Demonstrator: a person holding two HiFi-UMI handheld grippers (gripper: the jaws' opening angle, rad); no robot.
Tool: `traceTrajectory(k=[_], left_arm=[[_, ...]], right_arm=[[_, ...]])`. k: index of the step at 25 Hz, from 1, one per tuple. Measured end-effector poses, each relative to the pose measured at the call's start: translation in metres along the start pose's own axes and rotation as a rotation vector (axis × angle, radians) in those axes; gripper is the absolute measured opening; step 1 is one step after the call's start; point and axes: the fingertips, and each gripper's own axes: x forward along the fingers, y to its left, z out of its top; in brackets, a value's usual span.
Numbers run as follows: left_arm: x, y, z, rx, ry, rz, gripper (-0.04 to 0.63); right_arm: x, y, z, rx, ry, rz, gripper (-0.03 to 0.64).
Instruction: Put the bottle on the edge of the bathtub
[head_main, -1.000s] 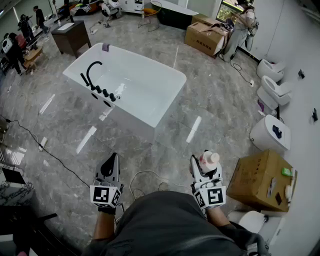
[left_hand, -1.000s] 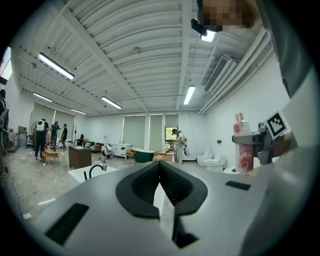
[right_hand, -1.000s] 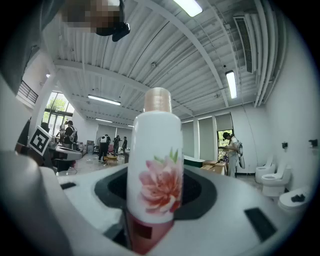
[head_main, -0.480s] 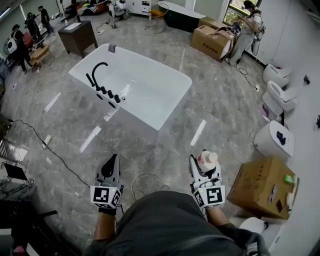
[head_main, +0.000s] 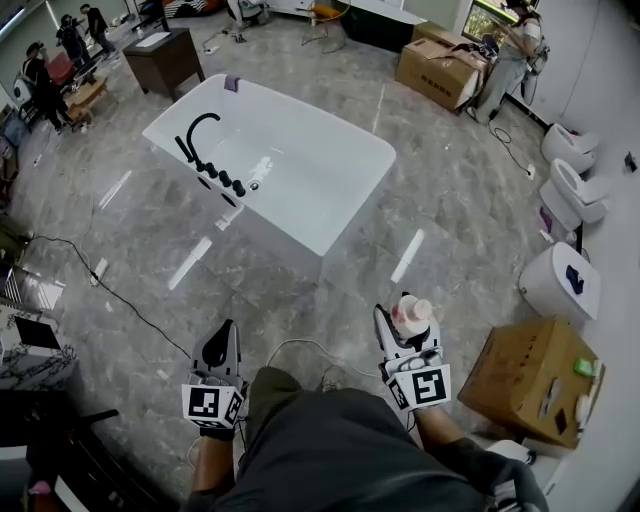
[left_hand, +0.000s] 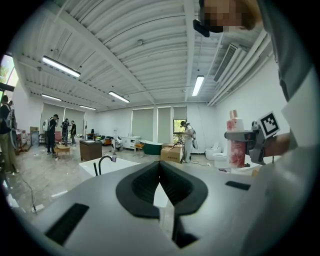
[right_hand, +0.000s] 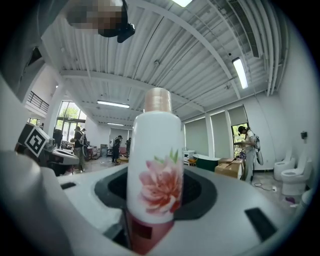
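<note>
Partly hidden: bottle (right_hand: 156, 165) base (clamped inside right gripper (head_main: 404, 322)).

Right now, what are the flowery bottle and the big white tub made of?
The bottle looks like smooth, glossy white plastic, with a printed pink flower and a pinkish cap, though glazed ceramic can't be ruled out. The bathtub looks like shiny white acrylic or enamel, because its inside reflects the light. I can't tell which of the two it is.
</note>
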Motion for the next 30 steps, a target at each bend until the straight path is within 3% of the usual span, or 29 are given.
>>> traceTrajectory(k=[5, 11, 19, 23, 26, 30], left_arm=[[0.009, 0.019, -0.018, -0.009, 0.053, 0.004, 0.0], [0.052, 0.084, -0.036, -0.051, 0.057, -0.003, 0.0], [0.144, 0.205, -0.033, -0.018, 0.097, -0.144, 0.0], [0.18, 0.244, -0.038, -0.001, 0.141, -0.201, 0.0], [0.201, 0.258, -0.041, -0.009, 0.162, -0.2, 0.0], [0.228, 0.258, -0.047, -0.03, 0.166, -0.143, 0.0]], right_arm=[[0.04, 0.001, -0.01, -0.006, 0.023, 0.023, 0.212], [0.106, 0.013, -0.019, -0.028, 0.03, 0.007, 0.212], [0.231, 0.038, -0.028, -0.019, 0.052, -0.091, 0.212], [0.281, 0.043, -0.033, -0.031, 0.035, -0.114, 0.212], [0.313, 0.039, -0.048, -0.026, 0.037, -0.097, 0.212], [0.344, 0.02, -0.083, 0.006, 0.049, -0.03, 0.212]])
